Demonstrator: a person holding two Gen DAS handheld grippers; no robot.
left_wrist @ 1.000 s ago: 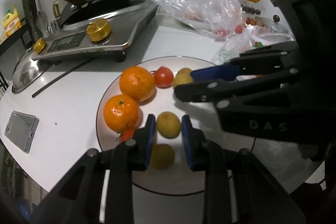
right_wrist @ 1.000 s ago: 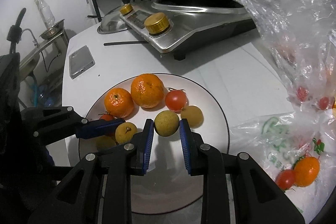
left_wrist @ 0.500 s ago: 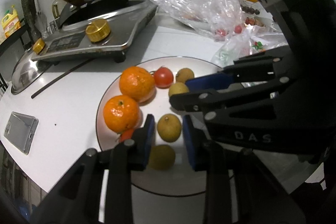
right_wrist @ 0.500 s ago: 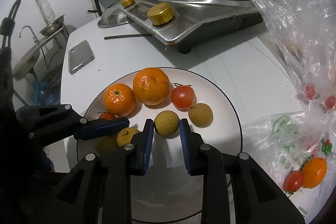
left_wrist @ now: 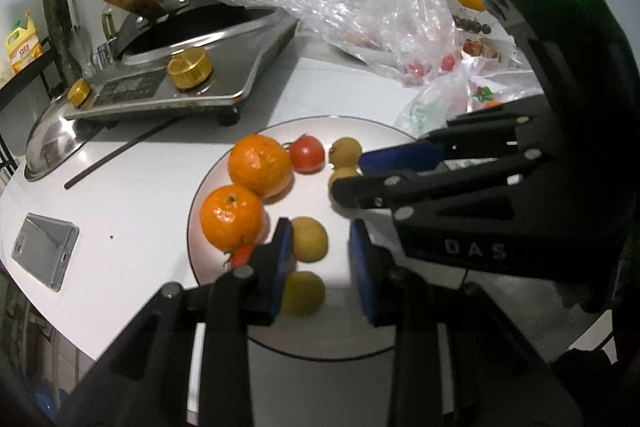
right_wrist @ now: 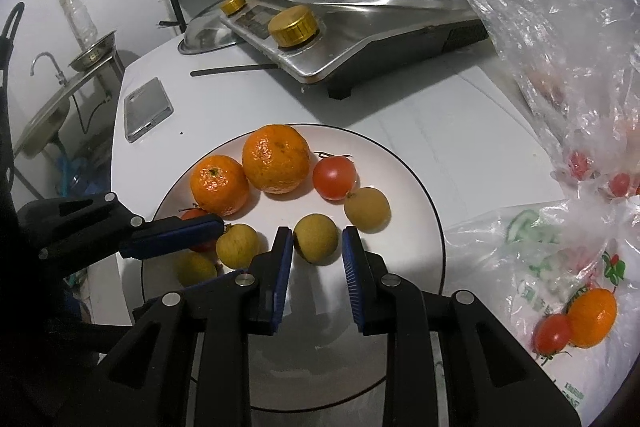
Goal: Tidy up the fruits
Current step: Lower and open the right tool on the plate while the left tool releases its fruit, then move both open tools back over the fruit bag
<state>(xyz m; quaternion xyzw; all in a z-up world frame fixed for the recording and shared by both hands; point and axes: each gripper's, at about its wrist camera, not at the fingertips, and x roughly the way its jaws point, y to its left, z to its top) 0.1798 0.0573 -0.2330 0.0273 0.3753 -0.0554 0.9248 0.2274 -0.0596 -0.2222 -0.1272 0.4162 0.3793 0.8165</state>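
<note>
A white plate holds two oranges, a red tomato and several small tan longans. My right gripper is shut on one longan near the plate's middle. Another longan lies just to its right. In the left wrist view my left gripper stands over the plate's near side. A longan lies between its blue pads, against the left pad, with a gap to the right pad. One more longan rests below that gripper's fingers.
A steel cooker with a pan stands behind the plate. A phone lies at the left. Plastic bags with tomatoes and an orange fill the right side. The table edge runs along the left.
My left gripper's pads have parted slightly from the longan they pressed on a second ago. The right gripper keeps its grip on its longan and has hardly moved.
</note>
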